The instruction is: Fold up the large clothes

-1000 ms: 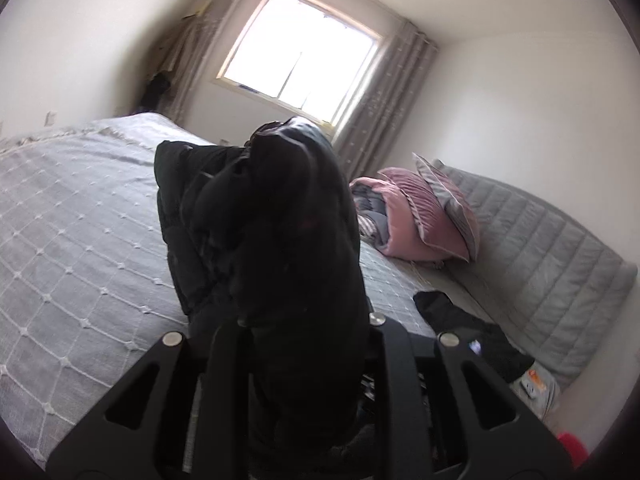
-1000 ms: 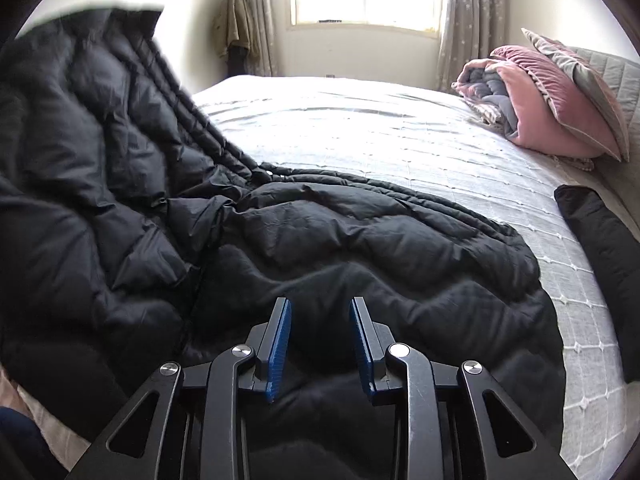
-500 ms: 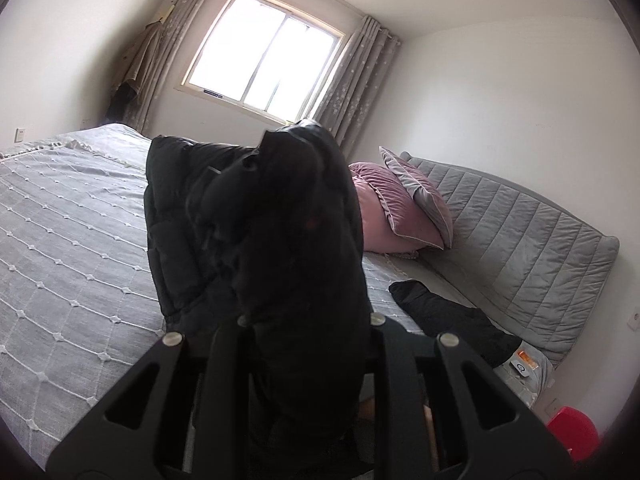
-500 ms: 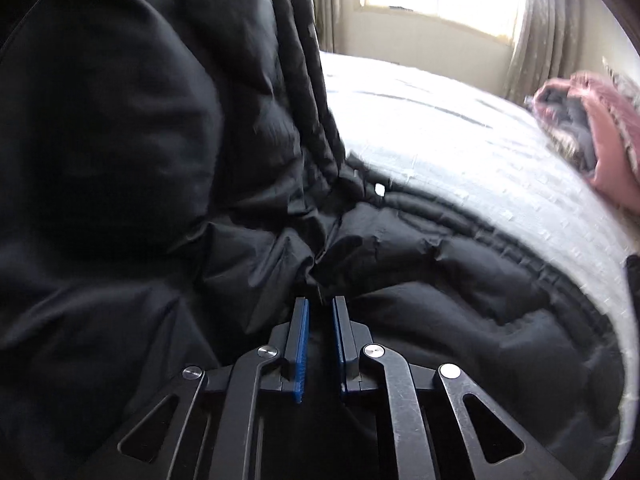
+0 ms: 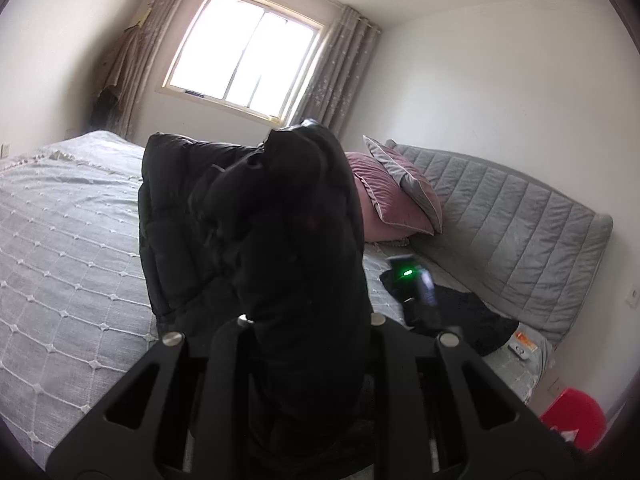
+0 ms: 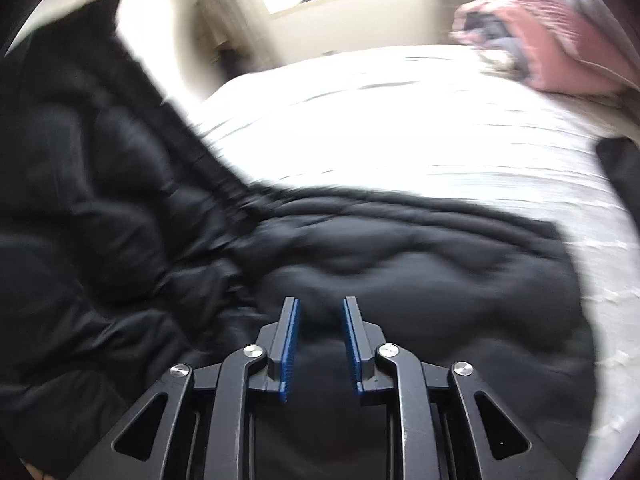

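Jacket (image 6: 400, 264), black and puffy, lies partly spread on the bed (image 6: 400, 120), one thick bunch raised and clamped in the left gripper (image 5: 308, 320). The right gripper (image 6: 320, 340) hovers over the flat part, jaws opening with nothing between them. Best to pinch a firm edge, not slippery padding, before folding.

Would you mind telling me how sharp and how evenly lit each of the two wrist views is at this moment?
Left wrist view: sharp, though the window is blown out, and the black jacket clamped in the left gripper shows little detail. Right wrist view: heavily motion-blurred; the bedspread glares white, and only the right gripper, jaws opening with nothing gripped, looks crisp. Both views bend at the edges.
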